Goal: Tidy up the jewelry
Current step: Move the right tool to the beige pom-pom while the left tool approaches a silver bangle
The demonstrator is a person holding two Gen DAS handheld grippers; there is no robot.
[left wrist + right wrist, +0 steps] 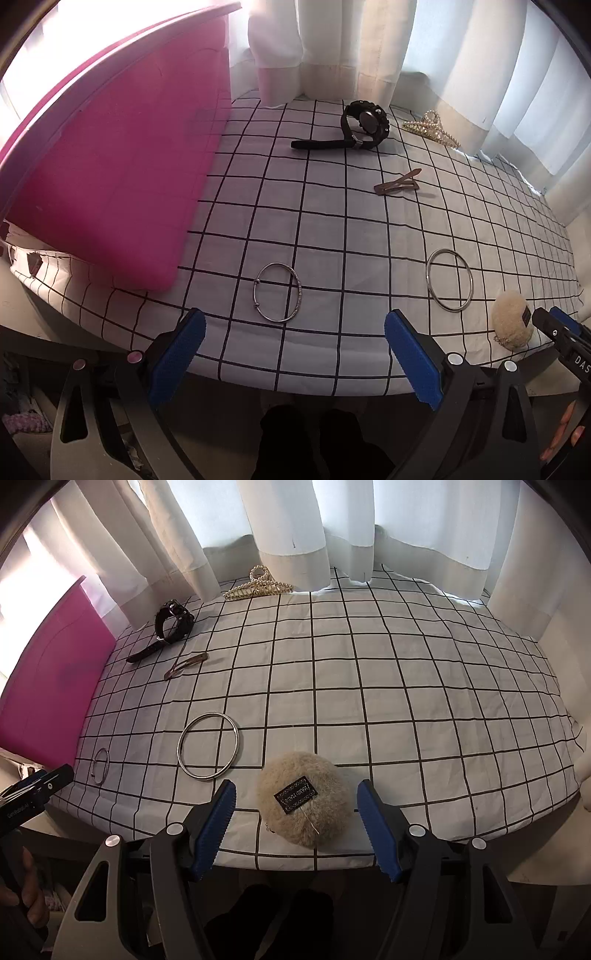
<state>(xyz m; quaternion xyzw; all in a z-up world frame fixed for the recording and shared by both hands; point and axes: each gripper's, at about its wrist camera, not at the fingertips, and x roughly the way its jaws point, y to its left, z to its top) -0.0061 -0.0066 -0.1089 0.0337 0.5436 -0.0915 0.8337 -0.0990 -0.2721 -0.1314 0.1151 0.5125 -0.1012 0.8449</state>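
On the checked cloth lie a thin silver bangle (pixel 277 292), a plain silver ring bangle (pixel 449 280), a brown hair clip (pixel 397 183), a black watch (pixel 360 125), a pearl claw clip (pixel 430 127) and a beige fluffy pom-pom (pixel 304 799) with a black label. My left gripper (pixel 295 350) is open, just short of the thin bangle. My right gripper (pixel 297 821) is open with the pom-pom between its fingers, not touching. The ring bangle (pixel 208 745), watch (pixel 171 626), hair clip (pixel 185 665) and claw clip (pixel 258 583) also show in the right wrist view.
A pink box (pixel 122 166) stands at the left of the table, its side facing me. White curtains (pixel 295 528) hang behind the table. The table's front edge (pixel 295 384) lies right under both grippers.
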